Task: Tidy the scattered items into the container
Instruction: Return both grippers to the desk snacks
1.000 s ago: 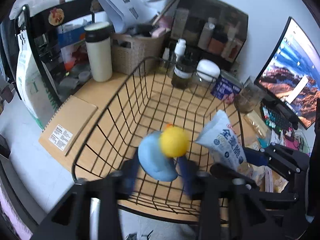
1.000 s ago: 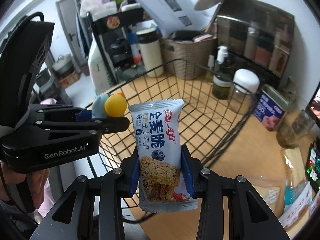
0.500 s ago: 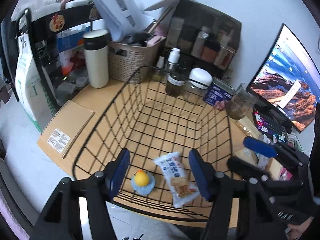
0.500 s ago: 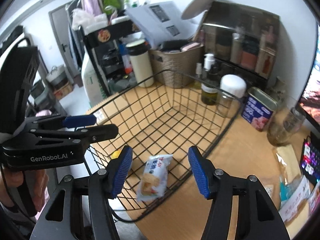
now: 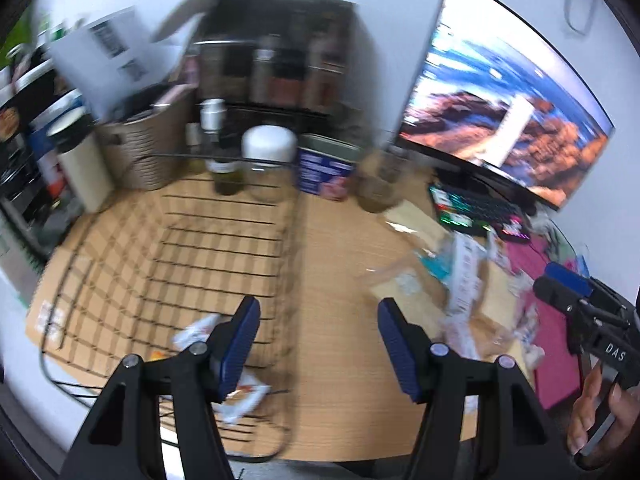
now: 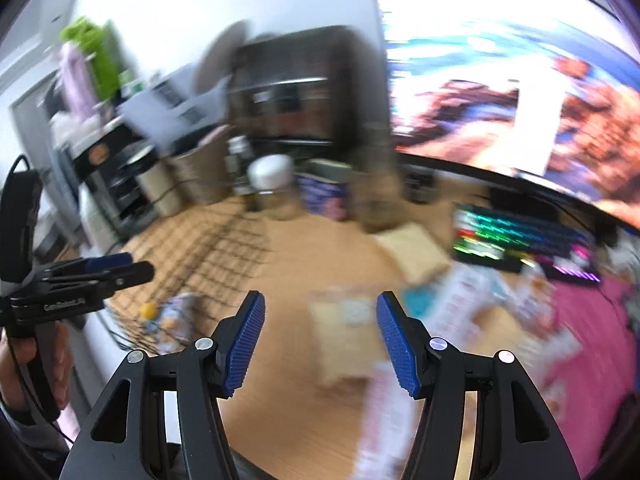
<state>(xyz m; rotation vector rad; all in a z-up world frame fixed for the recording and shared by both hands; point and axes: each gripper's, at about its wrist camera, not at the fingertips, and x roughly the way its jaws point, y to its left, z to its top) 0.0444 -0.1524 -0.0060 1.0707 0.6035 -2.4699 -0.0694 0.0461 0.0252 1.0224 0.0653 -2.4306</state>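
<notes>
Both tongs, left gripper (image 5: 318, 344) and right gripper (image 6: 320, 340), open, empty; beige crinkly snack packet (image 6: 346, 336) mid-desk: light, slippery; pinch across edges.

Both wrist views down onto desk (image 5: 332, 248)

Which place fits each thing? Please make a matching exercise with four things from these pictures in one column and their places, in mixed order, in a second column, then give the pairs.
Things:
1. snack packet
2. white-lidded jar
3. keyboard
4. left gripper

Places:
A. below the monitor
B. above bare desk, beside the wire basket
C. inside the basket, at its near edge
D. just behind the basket's far rim

Pairs: 1-C, 2-D, 3-A, 4-B
</notes>
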